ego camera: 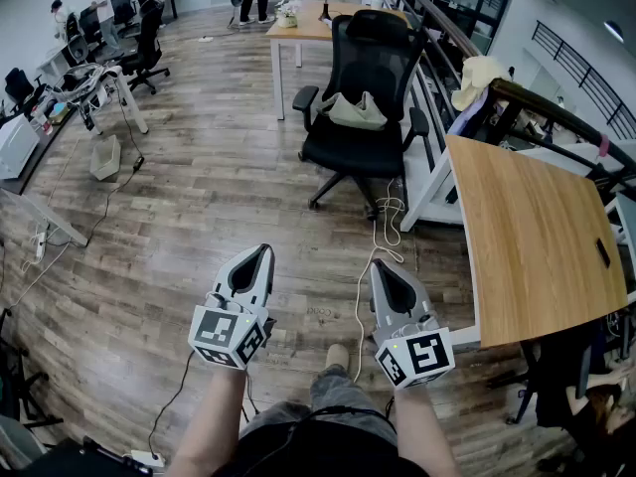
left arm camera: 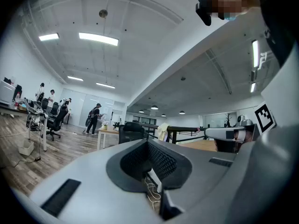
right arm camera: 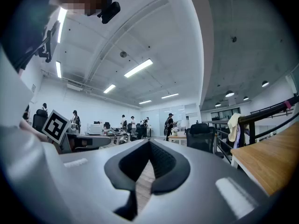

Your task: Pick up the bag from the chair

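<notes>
A beige bag [ego camera: 356, 112] lies slumped on the seat of a black mesh office chair [ego camera: 370, 58] some way ahead on the wooden floor. Both grippers are held low and close to the person, well short of the chair. The left gripper [ego camera: 266, 251] is shut with nothing in it, and so is the right gripper [ego camera: 376, 264]. The left gripper view shows its jaws [left arm camera: 148, 141] closed tip to tip, with the chair [left arm camera: 130, 132] small and far off. In the right gripper view the jaws [right arm camera: 149, 143] are closed too, and the chair [right arm camera: 202, 136] stands to the right.
A wooden desk [ego camera: 537, 237] runs along the right, close to the right gripper. A white cable [ego camera: 383, 227] trails over the floor between me and the chair. Another desk [ego camera: 308, 23] stands behind the chair, with a railing [ego camera: 437, 28] to its right. Further chairs [ego camera: 144, 53] and people are far left.
</notes>
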The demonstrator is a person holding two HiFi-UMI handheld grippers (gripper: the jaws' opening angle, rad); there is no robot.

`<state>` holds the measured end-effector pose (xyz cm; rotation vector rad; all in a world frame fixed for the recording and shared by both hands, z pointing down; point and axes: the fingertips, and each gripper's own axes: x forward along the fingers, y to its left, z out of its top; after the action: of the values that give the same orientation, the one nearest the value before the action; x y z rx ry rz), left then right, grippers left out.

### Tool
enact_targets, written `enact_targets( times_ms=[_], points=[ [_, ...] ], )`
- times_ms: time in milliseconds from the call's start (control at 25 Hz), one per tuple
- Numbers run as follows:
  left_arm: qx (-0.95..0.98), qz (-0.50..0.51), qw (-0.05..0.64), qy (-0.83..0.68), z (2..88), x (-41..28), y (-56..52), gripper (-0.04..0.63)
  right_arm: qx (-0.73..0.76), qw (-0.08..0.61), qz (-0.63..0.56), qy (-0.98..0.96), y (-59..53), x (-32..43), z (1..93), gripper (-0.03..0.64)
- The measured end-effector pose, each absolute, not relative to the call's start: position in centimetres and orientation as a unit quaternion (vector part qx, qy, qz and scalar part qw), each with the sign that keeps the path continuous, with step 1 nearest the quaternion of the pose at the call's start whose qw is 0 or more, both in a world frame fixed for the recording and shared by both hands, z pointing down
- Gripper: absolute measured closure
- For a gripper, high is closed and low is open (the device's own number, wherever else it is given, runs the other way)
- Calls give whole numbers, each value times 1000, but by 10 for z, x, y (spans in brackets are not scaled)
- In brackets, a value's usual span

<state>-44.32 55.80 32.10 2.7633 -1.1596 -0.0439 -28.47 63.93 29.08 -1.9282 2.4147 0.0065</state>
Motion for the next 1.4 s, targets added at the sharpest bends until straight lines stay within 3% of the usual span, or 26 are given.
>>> enact_targets(
  times_ms=[520, 1000, 1400],
  points=[
    [916, -11, 60, -397, 322, -342, 467, 598, -612, 18, -3, 790, 544, -181, 301, 611],
    [910, 7, 58, -410, 325, -295, 414, 598, -618, 70, -23, 782, 489, -113, 296, 609],
    [929, -9, 72, -363, 339, -217, 312, 598, -651, 42, -24, 757, 414, -57, 310, 609]
  ],
)
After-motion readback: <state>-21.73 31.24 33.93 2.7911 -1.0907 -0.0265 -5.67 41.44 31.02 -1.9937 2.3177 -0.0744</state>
